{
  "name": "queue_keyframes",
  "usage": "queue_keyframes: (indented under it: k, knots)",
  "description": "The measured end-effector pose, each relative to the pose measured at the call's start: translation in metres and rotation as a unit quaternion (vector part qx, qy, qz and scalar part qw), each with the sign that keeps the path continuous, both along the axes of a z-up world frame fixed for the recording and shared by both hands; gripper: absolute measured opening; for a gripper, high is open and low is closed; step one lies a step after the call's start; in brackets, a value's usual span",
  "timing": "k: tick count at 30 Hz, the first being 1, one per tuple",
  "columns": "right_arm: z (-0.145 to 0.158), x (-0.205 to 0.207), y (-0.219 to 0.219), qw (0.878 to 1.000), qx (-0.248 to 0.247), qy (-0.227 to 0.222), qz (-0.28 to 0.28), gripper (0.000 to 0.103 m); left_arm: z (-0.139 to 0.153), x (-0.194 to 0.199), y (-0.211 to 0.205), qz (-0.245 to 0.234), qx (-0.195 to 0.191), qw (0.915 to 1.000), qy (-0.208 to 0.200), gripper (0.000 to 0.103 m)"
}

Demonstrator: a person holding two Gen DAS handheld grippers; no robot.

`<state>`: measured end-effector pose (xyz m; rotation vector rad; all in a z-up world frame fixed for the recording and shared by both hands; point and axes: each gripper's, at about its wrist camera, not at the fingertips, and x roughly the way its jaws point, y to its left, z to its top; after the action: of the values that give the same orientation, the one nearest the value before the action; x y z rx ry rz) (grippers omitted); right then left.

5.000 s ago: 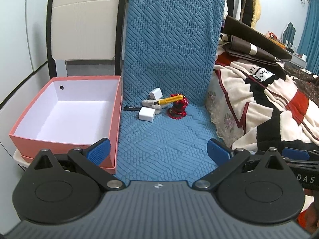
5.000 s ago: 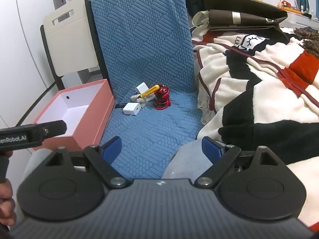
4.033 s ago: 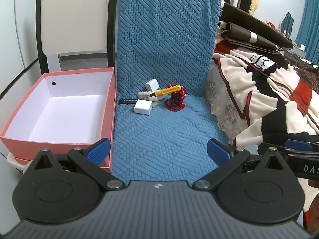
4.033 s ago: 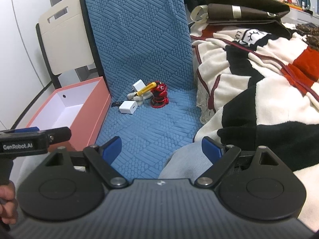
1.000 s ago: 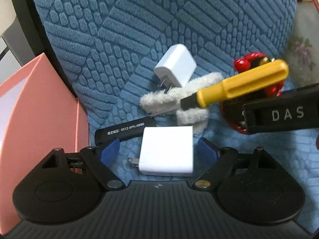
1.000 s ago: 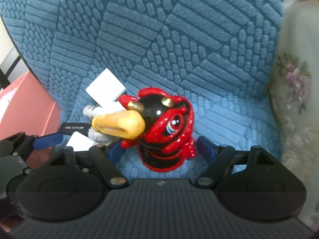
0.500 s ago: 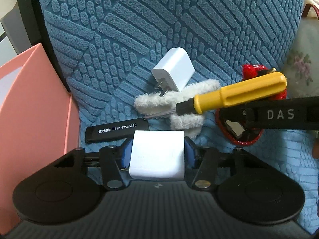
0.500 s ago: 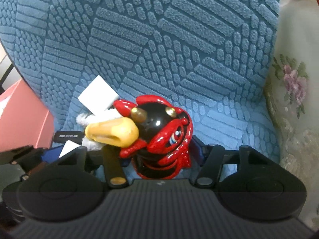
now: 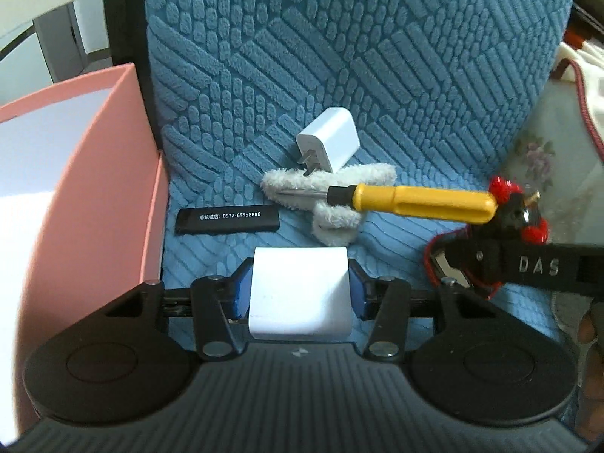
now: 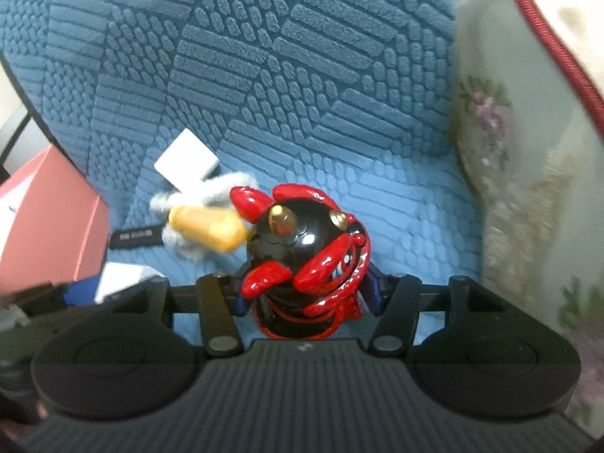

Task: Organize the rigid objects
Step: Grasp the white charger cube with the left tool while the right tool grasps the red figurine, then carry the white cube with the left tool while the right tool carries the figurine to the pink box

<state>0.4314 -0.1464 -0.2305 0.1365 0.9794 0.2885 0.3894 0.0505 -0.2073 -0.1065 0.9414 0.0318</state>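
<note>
blue textured seat cover [image 9: 377, 75], pink box [image 9: 113, 173] beside, floral cloth [image 10: 509, 188]

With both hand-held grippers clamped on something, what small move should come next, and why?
Probably carry the white charger left over the pink box. The left hand-held gripper has its pads on the charger's sides, and the box sits open just beside it. The right hand-held gripper, closing on the red figurine, can follow.

Soft even indoor light; fisheye bends edges, right wrist view motion-blurred at its borders.
</note>
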Motion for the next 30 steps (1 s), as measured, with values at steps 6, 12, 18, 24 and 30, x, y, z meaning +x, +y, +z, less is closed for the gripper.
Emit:
queue_keyframes:
  k: [6, 12, 18, 24, 30]
  knots:
    - [0.008, -0.024, -0.017, 1.000, 0.002, 0.003, -0.009, 0.058, 0.019, -0.022, 0.006, 0.004, -0.013, 0.9998, -0.012, 0.056]
    - [0.012, -0.053, -0.013, 1.000, 0.016, -0.001, -0.026, 0.058, 0.032, -0.044, 0.005, 0.001, -0.029, 0.9994, -0.019, 0.056]
    - [0.022, -0.092, -0.017, 0.999, 0.024, -0.015, -0.045, 0.058, 0.043, -0.062, 0.007, -0.009, -0.040, 0.9988, -0.026, 0.056]
    - [0.029, -0.118, -0.012, 0.999, 0.020, -0.013, -0.044, 0.059, 0.057, -0.088, 0.009, -0.007, -0.042, 0.9983, -0.039, 0.056]
    - [0.042, -0.144, -0.009, 0.999, 0.006, -0.034, -0.022, 0.058, 0.067, -0.106, 0.010, -0.008, -0.057, 0.9976, -0.040, 0.056]
